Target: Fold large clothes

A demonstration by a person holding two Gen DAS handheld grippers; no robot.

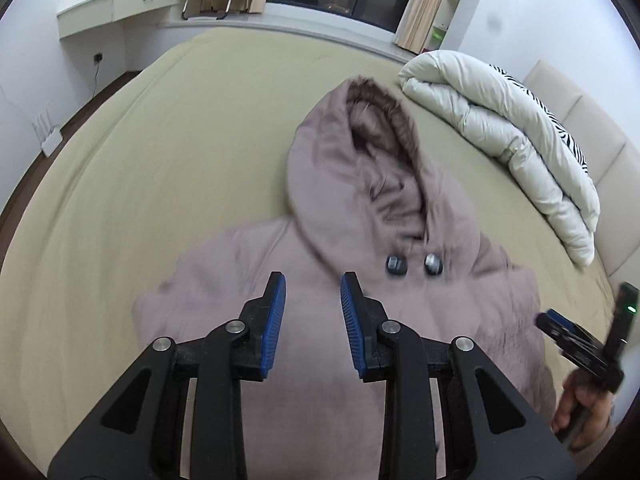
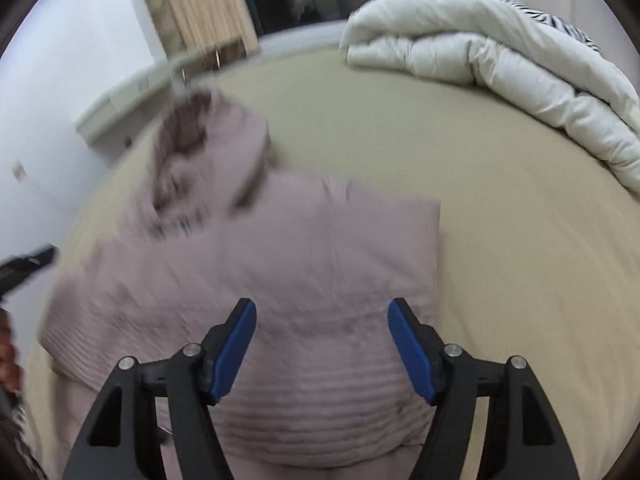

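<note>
A dusty-pink hooded padded coat point(image 1: 320, 272) lies on the bed with its fur-trimmed hood point(image 1: 360, 140) pointing away and two buttons point(image 1: 414, 265) at the collar. Its sides look folded in. The coat also fills the right wrist view point(image 2: 304, 264), blurred. My left gripper point(image 1: 313, 292) is open and empty, hovering over the coat's chest. My right gripper point(image 2: 322, 316) is open and empty above the coat's lower body; it also shows at the right edge of the left wrist view point(image 1: 560, 324).
The coat rests on a beige bed sheet point(image 1: 180, 140). A rolled white duvet point(image 1: 512, 136) with a zebra-print side lies at the right by the padded headboard point(image 1: 592, 132). A white desk point(image 1: 120, 4), curtains and a dark window stand beyond the bed.
</note>
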